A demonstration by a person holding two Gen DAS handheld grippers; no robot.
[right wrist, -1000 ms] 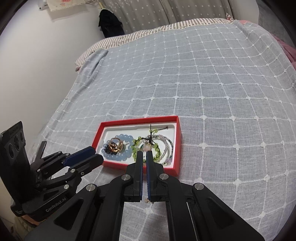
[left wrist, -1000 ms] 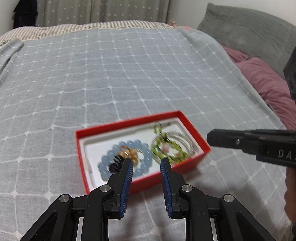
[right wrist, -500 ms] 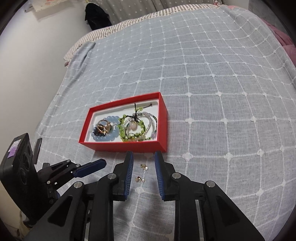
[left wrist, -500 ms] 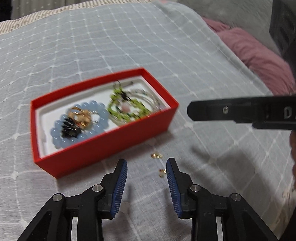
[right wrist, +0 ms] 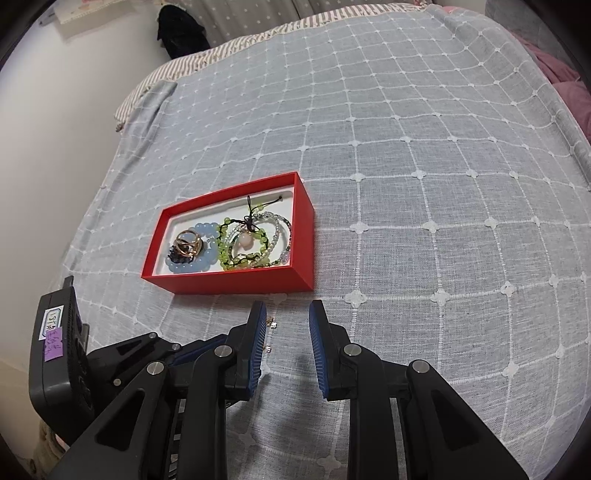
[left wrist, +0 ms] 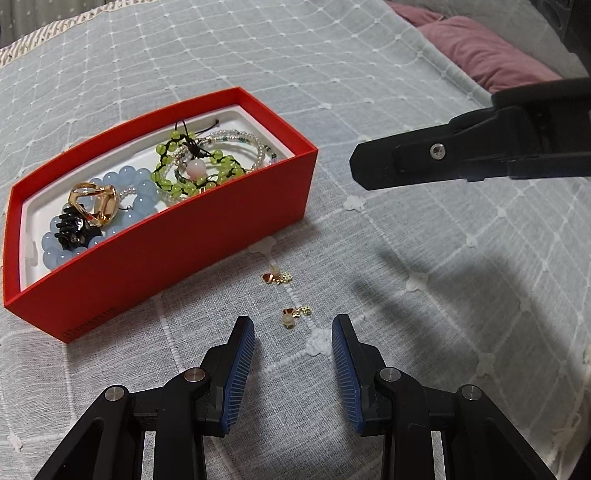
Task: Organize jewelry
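A red box [left wrist: 166, 251] on the bed holds a blue bead bracelet [left wrist: 142, 192], gold rings [left wrist: 96, 203] and a green bead bracelet [left wrist: 192, 173]. Two tiny gold earrings lie on the cover in front of the box. The nearer earring [left wrist: 291, 315] lies just ahead of my left gripper [left wrist: 292, 325], which is open and points down over it. The farther earring [left wrist: 275, 277] lies closer to the box wall. My right gripper [right wrist: 287, 306] is open and empty, with both earrings [right wrist: 272, 324] by its left finger. One right finger [left wrist: 443, 158] hangs at the right of the left wrist view.
A grey bedspread [left wrist: 443, 258] with a white grid covers the bed. Pink pillows [left wrist: 487, 62] lie at the far right. A white wall [right wrist: 55, 147] runs along the bed's left side, with dark clothing [right wrist: 181, 29] at the far end.
My right gripper went from shut to open, and the two earrings now lie on the cover. My left gripper opened wider, sank and closed in on the earrings in front of the box.
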